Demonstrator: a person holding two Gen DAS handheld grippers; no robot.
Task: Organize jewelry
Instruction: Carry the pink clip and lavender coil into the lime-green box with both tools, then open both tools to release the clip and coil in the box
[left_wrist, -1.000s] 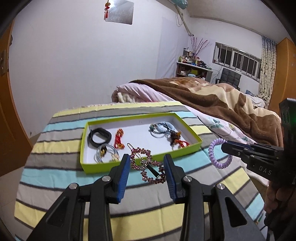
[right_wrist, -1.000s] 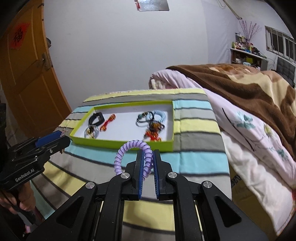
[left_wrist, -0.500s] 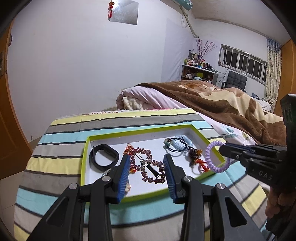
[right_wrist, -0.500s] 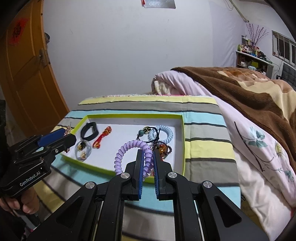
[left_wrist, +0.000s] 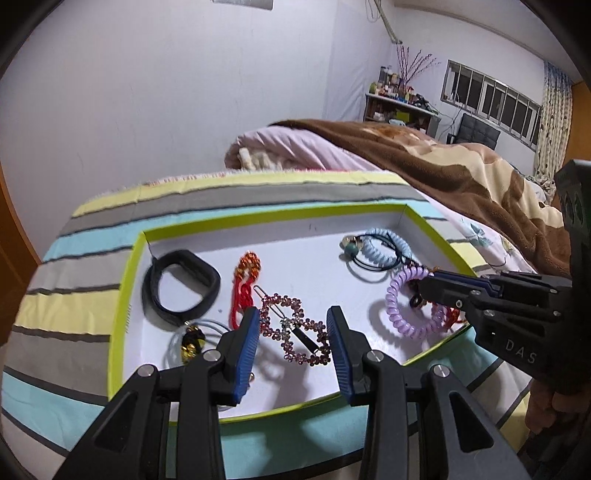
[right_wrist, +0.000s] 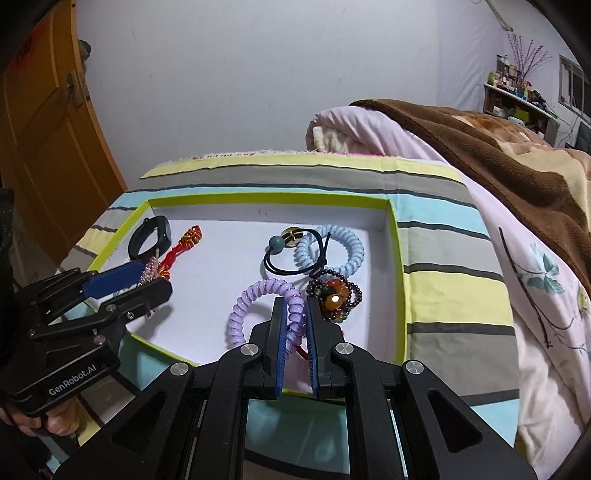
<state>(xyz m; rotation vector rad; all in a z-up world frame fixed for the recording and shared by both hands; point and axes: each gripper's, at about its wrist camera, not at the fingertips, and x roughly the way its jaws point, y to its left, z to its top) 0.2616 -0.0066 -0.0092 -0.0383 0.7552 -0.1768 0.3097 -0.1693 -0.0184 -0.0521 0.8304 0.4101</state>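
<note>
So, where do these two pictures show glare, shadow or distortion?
Left wrist view: fisheye bends the striped cloth; purple coil tie casts a soft shadow on the tray floor. Right wrist view: a bright glint on the orange bead; dark vignette at the corners.

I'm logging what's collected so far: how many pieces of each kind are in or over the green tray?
Spiral hair ties: 2 (purple spiral tie, light blue spiral tie)
Elastic ties with charms: 2 (black elastic, pale elastic)
rhinestone hair clip: 1
black band: 1
red knotted cord: 1
beaded bracelet: 1
Total: 8
</note>
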